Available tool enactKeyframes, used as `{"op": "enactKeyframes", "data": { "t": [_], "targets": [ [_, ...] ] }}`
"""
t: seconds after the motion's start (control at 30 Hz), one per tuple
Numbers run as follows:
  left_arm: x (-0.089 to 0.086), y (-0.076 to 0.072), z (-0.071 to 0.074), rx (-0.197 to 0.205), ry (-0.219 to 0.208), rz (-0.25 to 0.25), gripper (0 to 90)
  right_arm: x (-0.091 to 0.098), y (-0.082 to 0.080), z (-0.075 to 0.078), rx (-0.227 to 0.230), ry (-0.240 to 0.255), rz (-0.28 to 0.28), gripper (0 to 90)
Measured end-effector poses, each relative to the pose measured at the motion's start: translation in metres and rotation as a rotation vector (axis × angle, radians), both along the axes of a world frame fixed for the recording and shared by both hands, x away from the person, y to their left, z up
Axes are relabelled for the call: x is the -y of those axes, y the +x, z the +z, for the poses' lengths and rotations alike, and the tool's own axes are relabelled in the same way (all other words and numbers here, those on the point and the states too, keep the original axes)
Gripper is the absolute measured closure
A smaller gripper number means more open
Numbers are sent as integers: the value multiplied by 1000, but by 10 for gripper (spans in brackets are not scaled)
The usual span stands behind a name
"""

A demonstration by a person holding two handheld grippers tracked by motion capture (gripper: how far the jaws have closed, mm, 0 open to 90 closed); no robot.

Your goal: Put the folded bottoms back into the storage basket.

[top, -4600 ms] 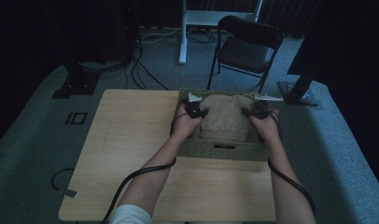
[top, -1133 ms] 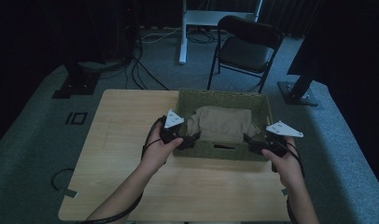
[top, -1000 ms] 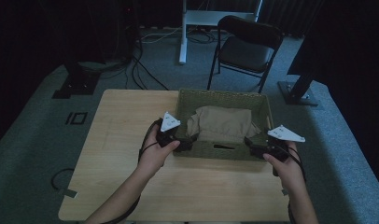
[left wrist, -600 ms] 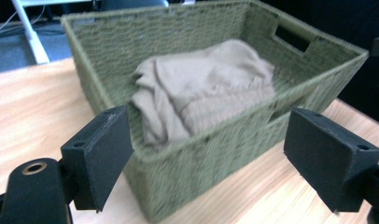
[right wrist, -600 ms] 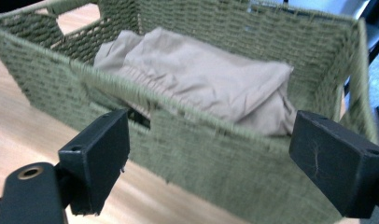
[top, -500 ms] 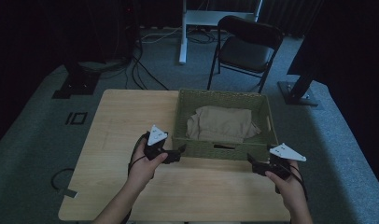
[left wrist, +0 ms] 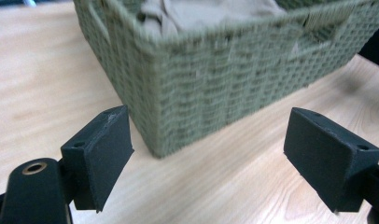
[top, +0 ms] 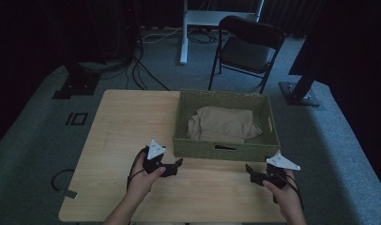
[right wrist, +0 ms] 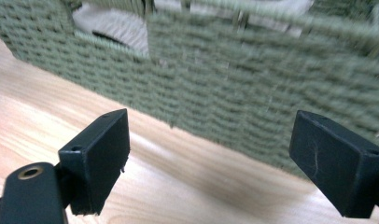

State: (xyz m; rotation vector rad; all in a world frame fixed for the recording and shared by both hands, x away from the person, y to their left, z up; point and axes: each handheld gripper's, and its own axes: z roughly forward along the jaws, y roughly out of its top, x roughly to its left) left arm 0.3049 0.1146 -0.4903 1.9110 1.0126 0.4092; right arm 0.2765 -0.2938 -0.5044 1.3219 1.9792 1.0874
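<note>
A green woven basket (top: pixel 217 151) stands on the wooden table (top: pixel 118 122), with a folded tan cloth (top: pixel 224 124) inside it. My left gripper (top: pixel 178 165) is low over the table just in front of the basket's near left corner (left wrist: pixel 155 116), jaws wide apart with nothing between them. My right gripper (top: pixel 248 170) is low in front of the basket's near right corner, facing its front wall (right wrist: pixel 253 102), also open and empty. The cloth (left wrist: pixel 197 11) shows over the rim in the left gripper view.
A black folding chair (top: pixel 247 51) and a white desk leg (top: pixel 184 33) stand on the carpet beyond the table. Cables (top: pixel 141 70) run over the floor at the back left. A black stand base (top: pixel 299 93) is at the right.
Both hands have pulled back from the basket toward the near table edge and sunk lower. The basket and cloth stay where they were.
</note>
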Motion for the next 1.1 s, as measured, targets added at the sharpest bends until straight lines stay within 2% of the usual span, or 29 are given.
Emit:
{"op": "enactKeyframes", "data": {
  "t": [0.3, 0.37, 0.5, 0.53, 0.57, 0.63, 0.7, 0.73, 0.9, 0.97, 1.03, 1.1],
  "targets": [
    [-4, -2, -25, -48, 5, 20, 163, 6, 1, -20, -39, -8, -43, 122],
    [-6, -4, -33, -59, 23, 30, 163, 8, 1, -25, -51, -19, -54, 122],
    [-8, -4, -41, -75, 42, 35, 163, 10, 2, -31, -69, -29, -66, 122],
    [-9, -5, -43, -80, 55, 40, 163, 11, 2, -35, -81, -37, -71, 122],
    [-10, -5, -48, -85, 93, 63, 163, 11, 2, -37, -86, -47, -74, 122],
    [-11, -4, -52, -105, 96, 83, 163, 12, 2, -40, -100, -55, -74, 122],
    [-11, -4, -54, -108, 108, 98, 163, 12, 2, -41, -108, -55, -74, 127],
    [-12, -4, -57, -96, 151, 105, 163, 12, 3, -44, -122, -63, -80, 128],
    [-16, -4, -60, -109, 156, 140, 163, 15, 3, -49, -149, -85, -92, 132],
    [-16, -4, -60, -104, 180, 155, 163, 17, 3, -51, -160, -78, -97, 135],
    [-15, -4, -61, -106, 222, 142, 161, 18, 2, -51, -171, -62, -107, 139],
    [-15, -4, -61, -108, 227, 140, 152, 18, 2, -51, -171, -61, -112, 140]
  ]
}}
